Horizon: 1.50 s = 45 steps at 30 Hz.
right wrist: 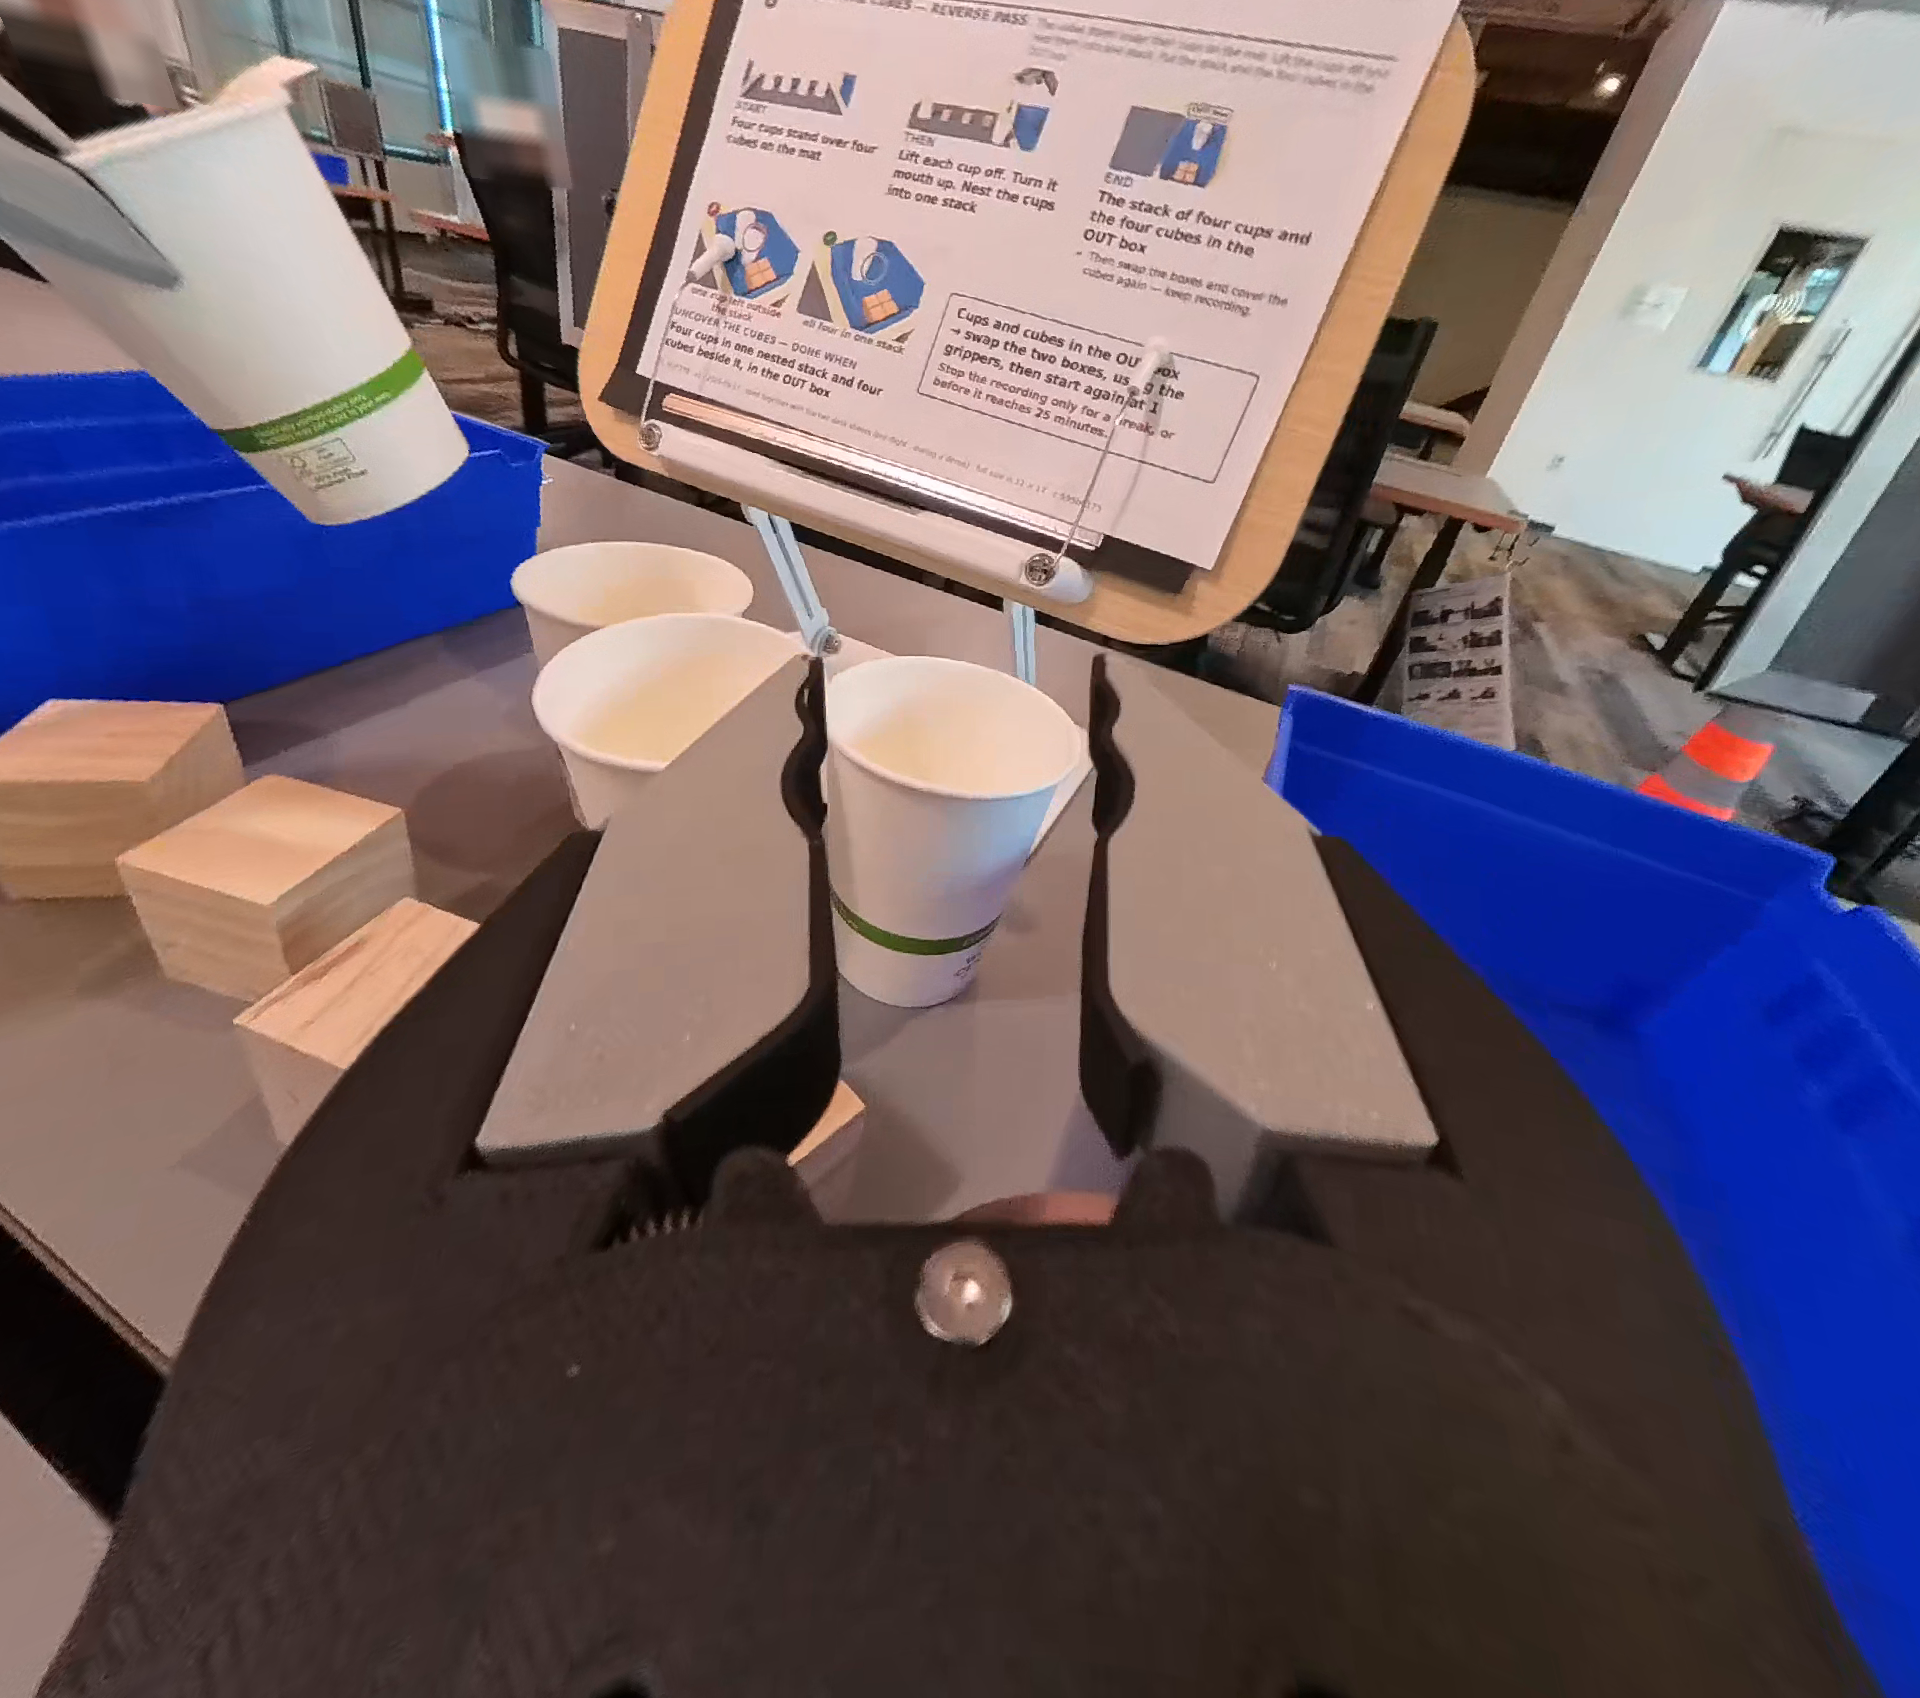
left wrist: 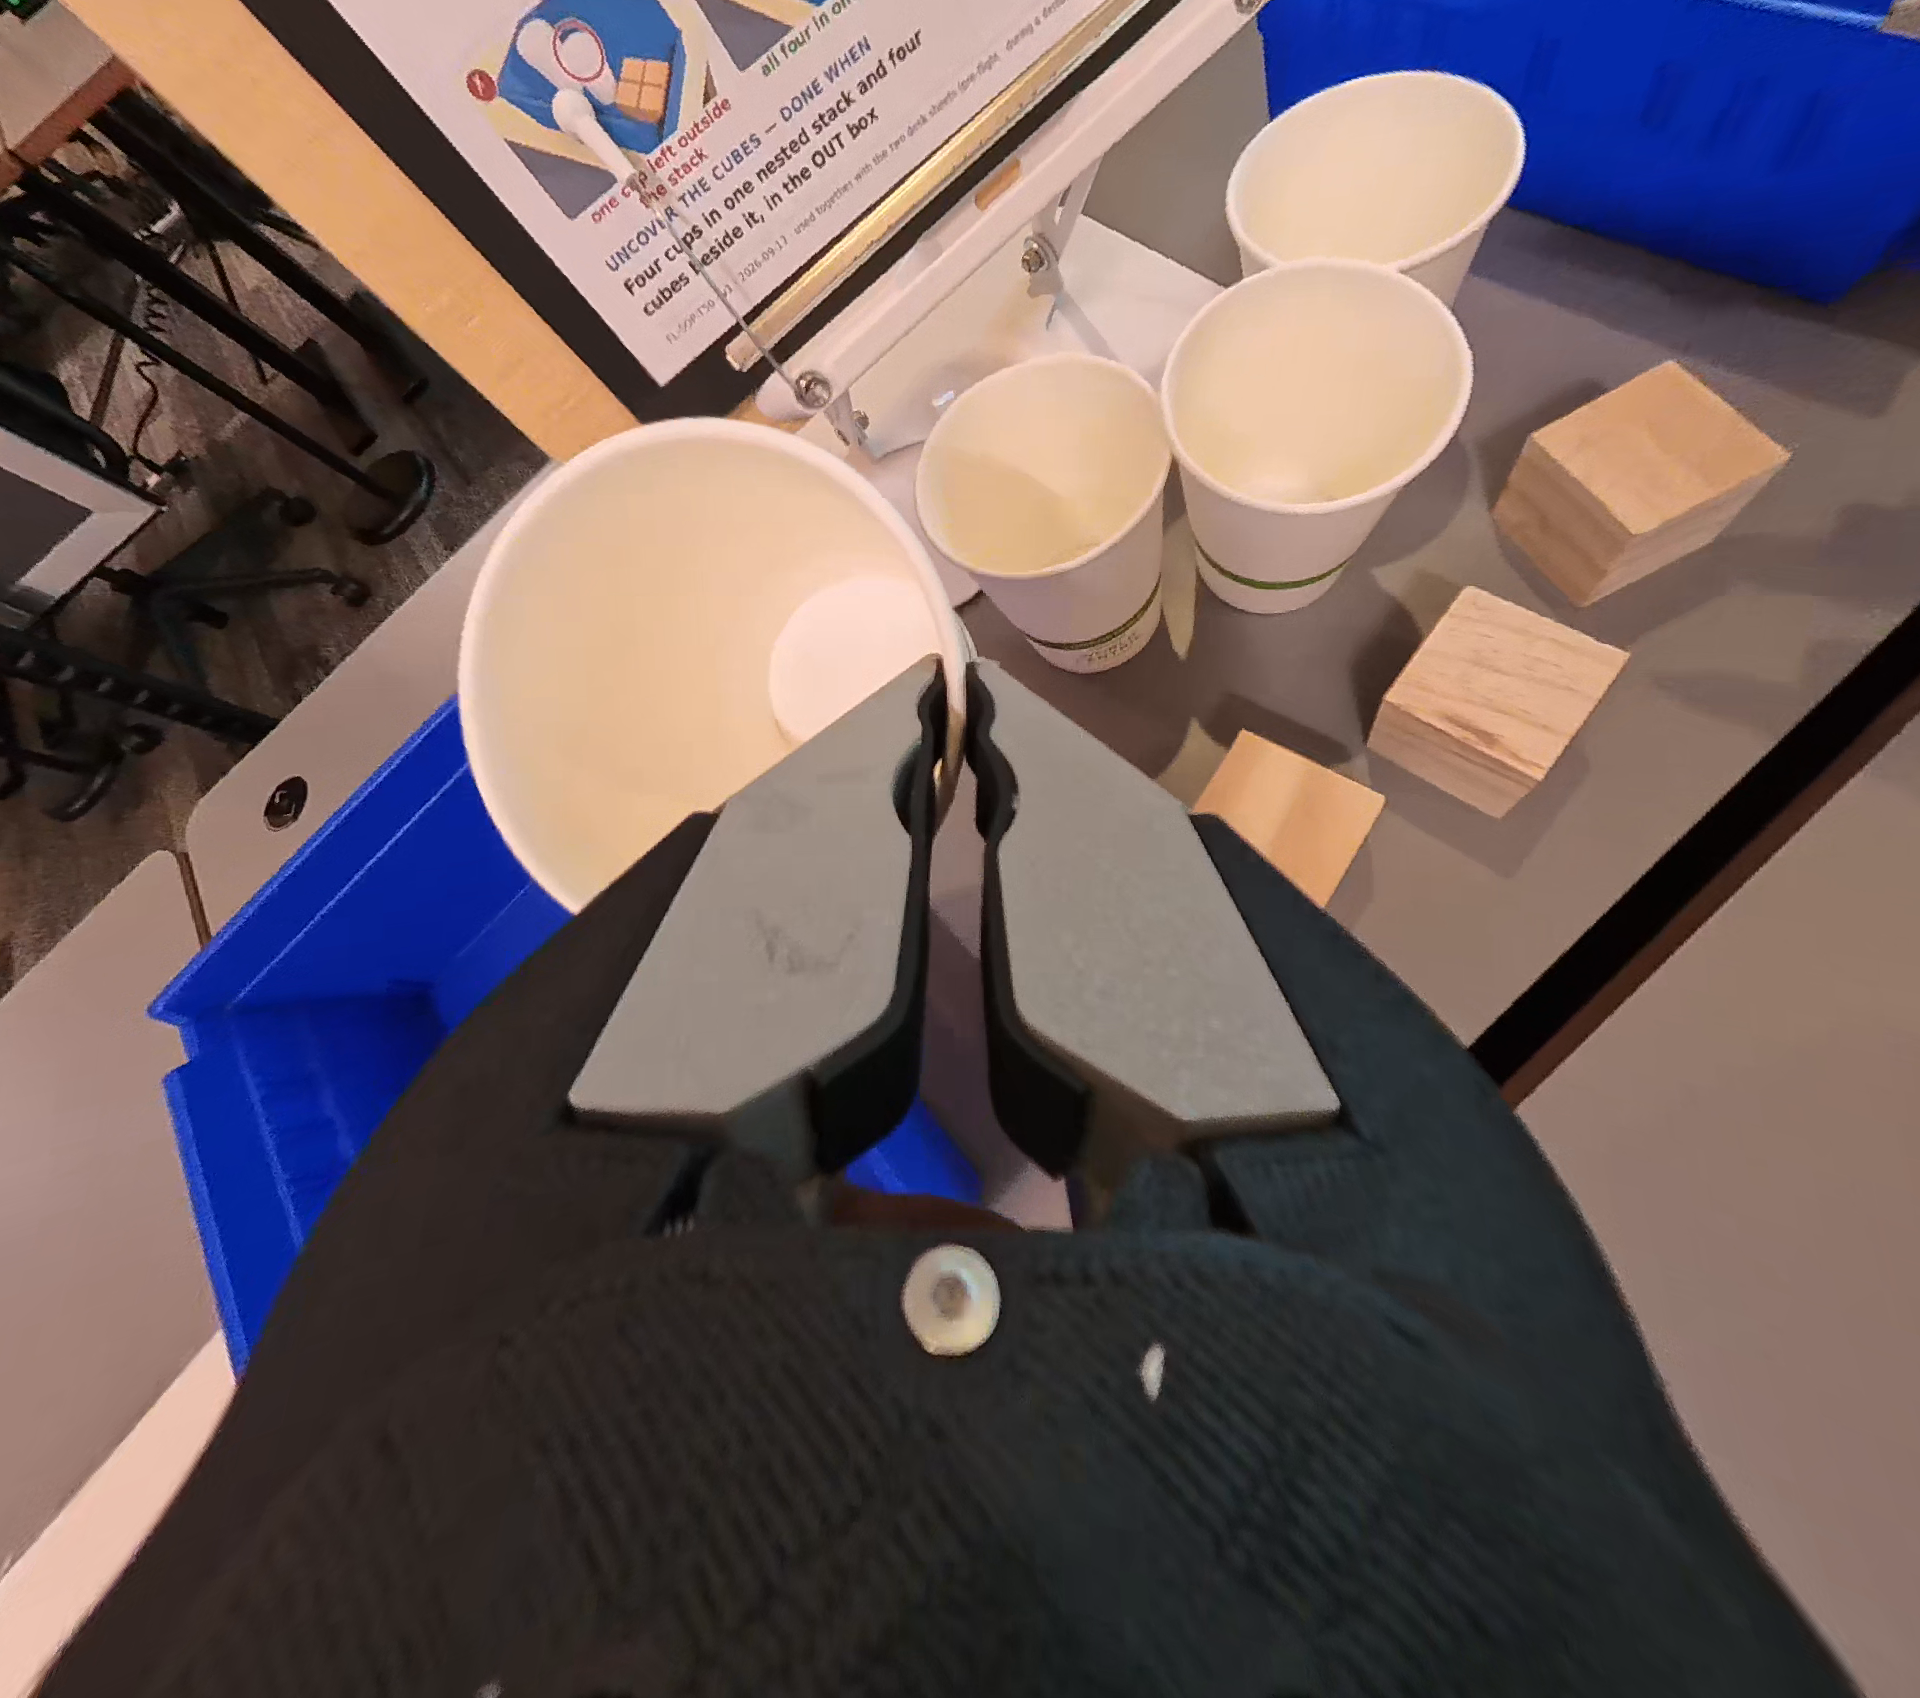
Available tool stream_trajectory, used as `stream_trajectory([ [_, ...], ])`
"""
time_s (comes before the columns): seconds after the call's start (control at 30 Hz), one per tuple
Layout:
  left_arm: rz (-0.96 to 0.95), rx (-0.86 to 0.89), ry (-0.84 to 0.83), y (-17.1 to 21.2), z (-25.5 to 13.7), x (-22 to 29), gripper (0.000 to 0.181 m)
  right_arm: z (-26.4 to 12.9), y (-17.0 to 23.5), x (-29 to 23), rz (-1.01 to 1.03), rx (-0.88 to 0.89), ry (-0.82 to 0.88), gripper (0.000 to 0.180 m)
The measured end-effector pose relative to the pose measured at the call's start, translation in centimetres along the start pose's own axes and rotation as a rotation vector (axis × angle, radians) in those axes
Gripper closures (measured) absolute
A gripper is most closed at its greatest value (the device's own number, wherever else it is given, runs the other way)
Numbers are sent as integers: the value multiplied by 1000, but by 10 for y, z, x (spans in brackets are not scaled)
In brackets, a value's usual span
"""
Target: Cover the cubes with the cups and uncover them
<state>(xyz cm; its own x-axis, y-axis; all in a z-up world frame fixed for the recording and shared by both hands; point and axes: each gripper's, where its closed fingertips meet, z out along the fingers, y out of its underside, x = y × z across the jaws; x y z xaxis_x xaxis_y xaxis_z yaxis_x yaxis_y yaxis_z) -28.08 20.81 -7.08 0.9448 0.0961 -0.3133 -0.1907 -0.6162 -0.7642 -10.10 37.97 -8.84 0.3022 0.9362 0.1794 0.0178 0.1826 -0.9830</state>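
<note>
My left gripper [left wrist: 961, 692] is shut on the rim of a white paper cup [left wrist: 665, 630] and holds it tilted in the air; the right wrist view shows this cup [right wrist: 260, 298] raised at the upper left. Three more cups [left wrist: 1309, 422] stand mouth up on the grey mat [left wrist: 1714, 713]. My right gripper [right wrist: 956, 682] is open, with one standing cup [right wrist: 935, 817] between its fingers, not clamped. Wooden cubes [right wrist: 270, 879] lie uncovered on the mat to the left of it, and also show in the left wrist view [left wrist: 1496, 692].
An instruction board on a white stand [right wrist: 1039, 194] rises behind the cups. A blue bin [right wrist: 156, 557] sits on the left of the mat, below the held cup, and another blue bin [right wrist: 1610, 973] on the right. The table's front edge [left wrist: 1662, 869] is close to the cubes. My right fingertips sit around 25 cm from my left ones.
</note>
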Motion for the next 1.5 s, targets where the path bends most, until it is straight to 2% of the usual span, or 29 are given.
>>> stream_trajectory([
  [0.17, 16, 31, 18, -9, -2, 13, 181, -1, -1, 1, 5, 5, 1, 131],
  [0.3, 47, 11, 21, -6, 0, 20, 181, 0, -4, -21, -52, 25, -94, 135],
  [0.47, 39, 20, 28, -7, -3, 22, 181, 2, 0, -19, -147, -5, -26, 133],
  [0.67, 50, 16, 34, -6, -2, 27, 181, 0, 1, -4, -49, -7, -7, 133],
  [1.27, 46, 94, 91, -29, -10, 49, 181, 4, 7, -9, -64, -37, -22, 133],
  [1.5, 52, 119, 124, -38, -8, 66, 181, 4, 11, 2, 6, -50, -10, 133],
])
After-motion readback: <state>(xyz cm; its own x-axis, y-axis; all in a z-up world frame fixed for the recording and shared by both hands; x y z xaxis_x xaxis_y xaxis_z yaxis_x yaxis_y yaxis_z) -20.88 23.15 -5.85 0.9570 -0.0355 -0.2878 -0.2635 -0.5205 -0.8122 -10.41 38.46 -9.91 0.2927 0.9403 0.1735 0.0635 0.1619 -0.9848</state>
